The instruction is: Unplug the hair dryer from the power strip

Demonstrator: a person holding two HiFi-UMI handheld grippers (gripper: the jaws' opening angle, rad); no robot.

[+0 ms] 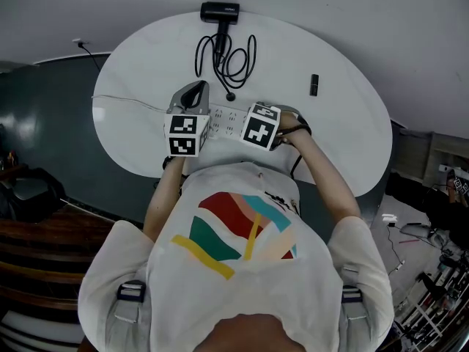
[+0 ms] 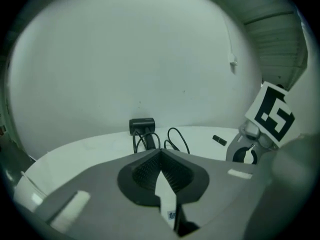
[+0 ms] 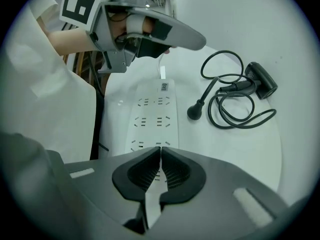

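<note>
My left claw (image 2: 160, 153) and right claw (image 3: 160, 150), both ribbed, sit closed and empty. One black plastic hair dryer (image 1: 220, 11) lies on the white oval table (image 1: 139, 64), its round plug (image 1: 231, 96) loose beside one flat white power strip (image 1: 226, 121).

The left grey plastic two-jaw gripper with black ribbed pads (image 2: 160, 153) has its jaws pressed together, pad against pad, nothing between them; it is held aloft, pointing shallowly downward and away from the person; the left hand (image 3: 131, 28) is wrapped round its grip behind the jaws; its black-and-white marker cube (image 1: 183, 134) faces upward. The right grey two-jaw gripper (image 3: 160, 155) points steeply down; its jaws are drawn together too, a hairline slit between the ribbed pads, nothing clasped; the right hand (image 1: 294, 132) grasps it beside its own marker cube (image 1: 260, 126). Both bare forearms, left (image 1: 157, 200) and right (image 1: 327, 176), reach forward, elbows bent, the grippers side by side.
</note>
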